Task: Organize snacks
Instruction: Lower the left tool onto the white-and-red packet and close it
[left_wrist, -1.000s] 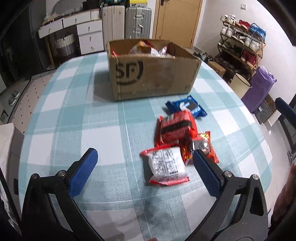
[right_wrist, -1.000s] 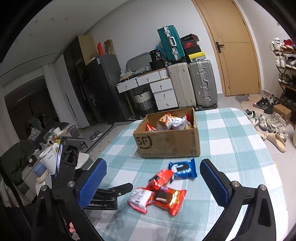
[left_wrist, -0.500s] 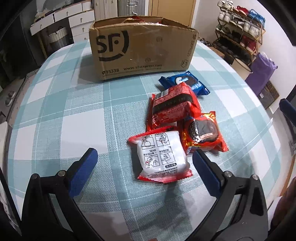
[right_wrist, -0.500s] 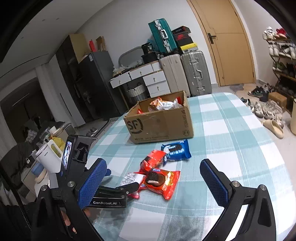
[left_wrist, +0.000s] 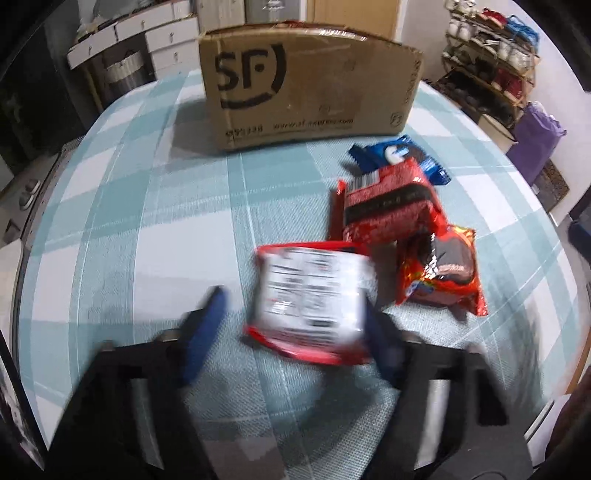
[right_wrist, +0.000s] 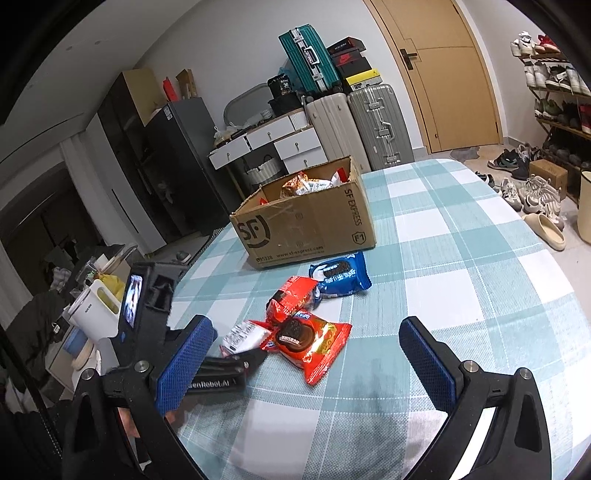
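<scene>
A white-and-red snack pack (left_wrist: 314, 299) lies on the checked table between the blurred fingers of my left gripper (left_wrist: 295, 332), whose jaws are narrowing around it; it also shows in the right wrist view (right_wrist: 242, 336). Beside it lie an orange-red cookie pack (left_wrist: 439, 273) (right_wrist: 310, 341), a red pack (left_wrist: 388, 205) (right_wrist: 291, 295) and a blue Oreo pack (left_wrist: 399, 157) (right_wrist: 338, 275). A cardboard SF box (left_wrist: 306, 81) (right_wrist: 306, 221) holding snacks stands behind them. My right gripper (right_wrist: 306, 362) is open and empty, hovering near the table's front.
Suitcases (right_wrist: 376, 125) and white drawers (right_wrist: 280, 144) stand behind the table. A shoe rack (left_wrist: 491, 55) and a purple bag (left_wrist: 535, 129) are on the right. The table's edge (left_wrist: 554, 398) curves near my left gripper.
My left gripper has moved forward and down onto the white-and-red pack and its jaws have narrowed around it. The right gripper has dropped slightly closer to the table.
</scene>
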